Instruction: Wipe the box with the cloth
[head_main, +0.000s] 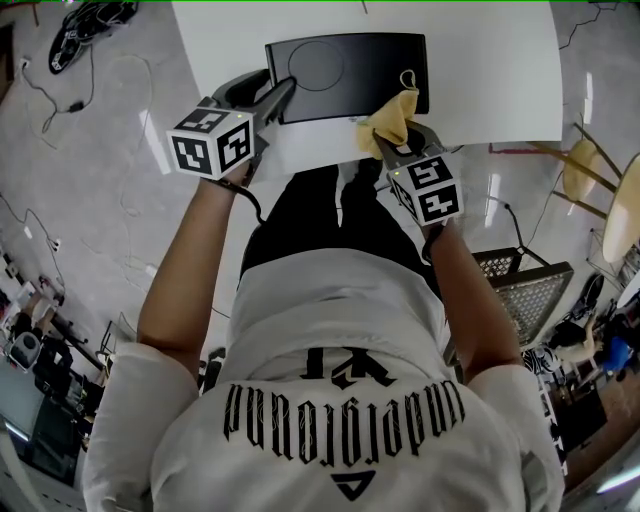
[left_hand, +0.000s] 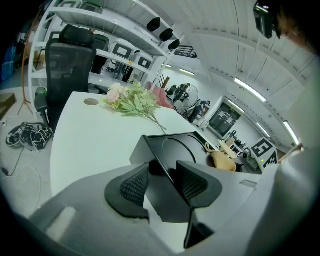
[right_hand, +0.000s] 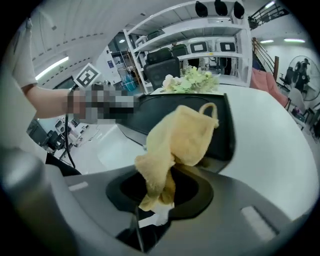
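A flat black box with a circle marked on its lid lies on the white table. My left gripper is at the box's near left corner. In the left gripper view its jaws are shut on the box's corner edge. A yellow cloth rests on the box's near right corner, bunched up in my right gripper. In the right gripper view the cloth hangs from the shut jaws and drapes over the box.
A bunch of pale flowers lies on the table beyond the box. A black office chair stands at the far side. Cables lie on the floor at left. A mesh basket and a wooden chair stand at right.
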